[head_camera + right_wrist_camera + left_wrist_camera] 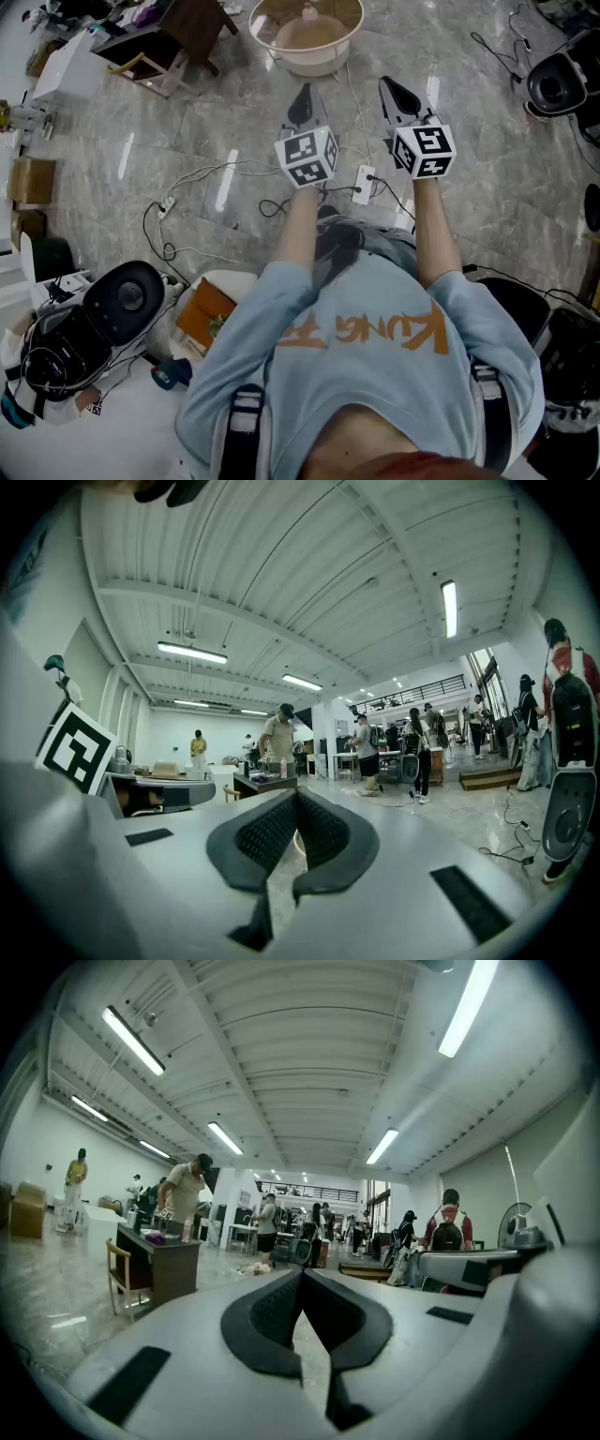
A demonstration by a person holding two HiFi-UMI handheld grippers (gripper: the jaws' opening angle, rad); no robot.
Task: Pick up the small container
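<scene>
The left hand-held gripper (302, 96) and right hand-held gripper (395, 91), both clenched empty, are held side by side above a marble floor (469, 169), near a round white basin (309, 64).

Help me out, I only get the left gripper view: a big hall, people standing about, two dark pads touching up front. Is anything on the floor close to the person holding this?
Observer: Yes. The head view shows a round pale basin on the marble floor, just beyond the left gripper.
Operator: Is the other tool holding something?
Observer: No. In the right gripper view, the right gripper has its jaws closed together with nothing between them.
Operator: Anything to trip over?
Observer: Possibly. A white power strip lies on the floor between the person's two arms, with cables trailing away from it.
</scene>
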